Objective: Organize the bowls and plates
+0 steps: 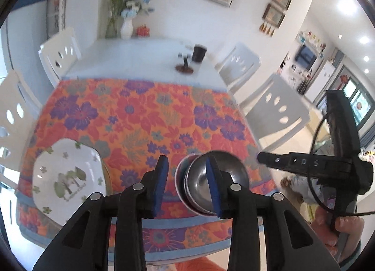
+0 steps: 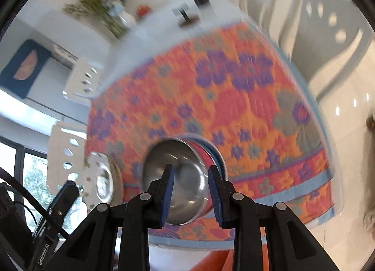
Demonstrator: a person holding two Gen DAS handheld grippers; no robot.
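Observation:
A steel bowl [image 1: 230, 165] sits on top of a stack of bowls [image 1: 181, 178] near the front edge of the flowered tablecloth [image 1: 140, 116]. A white plate with a tree print [image 1: 68, 177] lies at the front left, on another plate whose rim shows. My left gripper [image 1: 187, 162] hovers above the cloth just left of the bowls, open and holding nothing. My right gripper [image 2: 191, 168] hangs over the steel bowl [image 2: 185, 184], its jaws drawn narrow with nothing in them. In the left wrist view the right gripper's tip [image 1: 260, 157] is to the right of the bowls, clear of them.
White chairs [image 1: 279, 109] stand around the table. At the far end are a dark cup [image 1: 199, 53], a small stand [image 1: 184, 68], vases with flowers [image 1: 126, 27] and a red candle. A person's hand [image 1: 346, 224] holds the right gripper.

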